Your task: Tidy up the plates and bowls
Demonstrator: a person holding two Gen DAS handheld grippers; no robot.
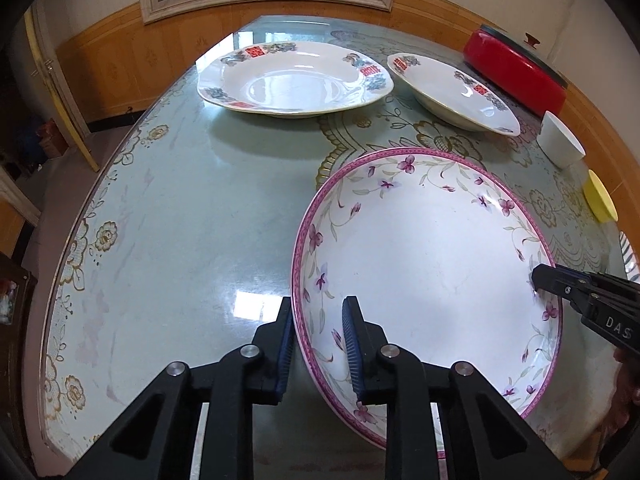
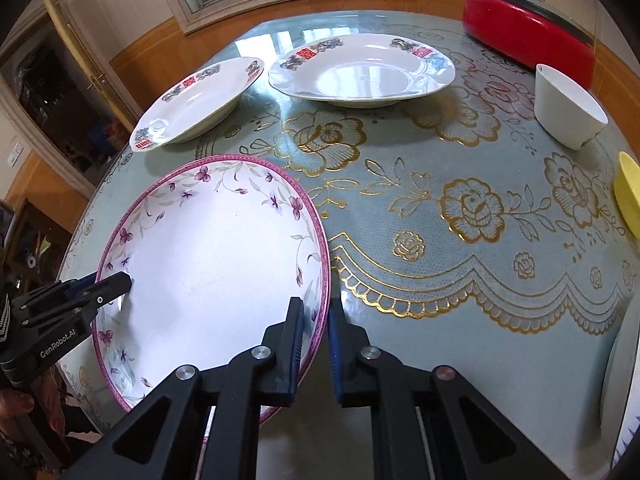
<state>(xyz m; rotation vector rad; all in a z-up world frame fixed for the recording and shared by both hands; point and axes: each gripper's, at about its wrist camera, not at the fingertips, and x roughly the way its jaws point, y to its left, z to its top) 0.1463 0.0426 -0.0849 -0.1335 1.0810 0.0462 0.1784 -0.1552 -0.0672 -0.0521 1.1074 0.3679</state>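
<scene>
Left gripper and right gripper astride pink-rimmed plate rim.

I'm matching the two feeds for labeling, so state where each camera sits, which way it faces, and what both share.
Left wrist: sits on the left gripper, looks forward across the table; its fingers straddle the left rim of the pink floral plate, and the right gripper's tip shows at the far rim.
Right wrist: sits on the right gripper, faces the window; fingers straddle the plate's right rim, and the left gripper plus a bit of hand show at left.
Shared: the floral plate, two red-character plates, white bowl, yellow bowl, red pan.
</scene>
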